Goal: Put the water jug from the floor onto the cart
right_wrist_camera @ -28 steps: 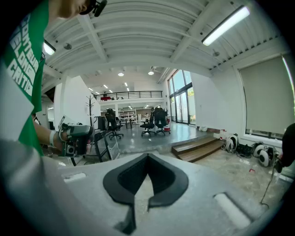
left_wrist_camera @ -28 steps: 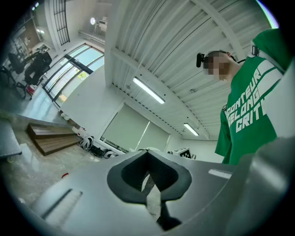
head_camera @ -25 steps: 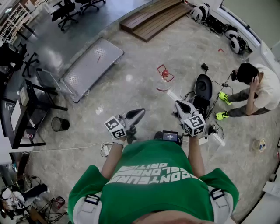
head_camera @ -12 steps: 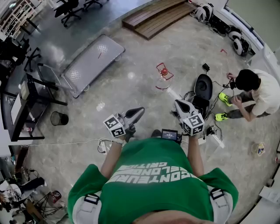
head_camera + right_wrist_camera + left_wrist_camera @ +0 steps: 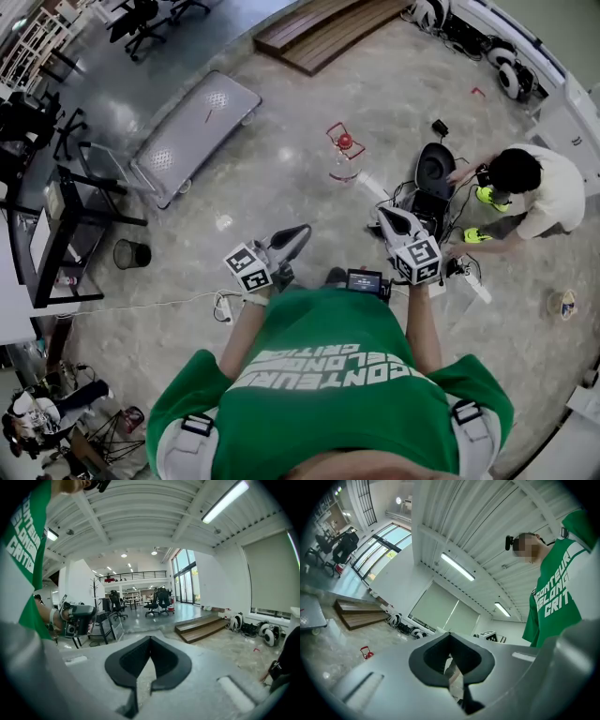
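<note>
The water jug (image 5: 343,157), clear with a red cap and red carry handle, stands on the stone floor ahead of me; in the left gripper view the jug (image 5: 366,653) shows small at the left. The cart (image 5: 192,132), a low grey flatbed, sits far left of it with its push handle toward me. My left gripper (image 5: 301,231) and right gripper (image 5: 382,215) are held out at waist height, well short of the jug. Both are shut with nothing between the jaws, as the left gripper (image 5: 450,637) and right gripper (image 5: 150,640) show in their own views.
A person in a white top (image 5: 531,190) crouches at the right beside a black case (image 5: 433,173) and trailing cables. A wooden step platform (image 5: 323,30) lies beyond the jug. A black bin (image 5: 131,253), desks and office chairs stand at the left.
I have walked a little forward with both grippers still shut. The crouching person at the right has leaned over toward the black case.
</note>
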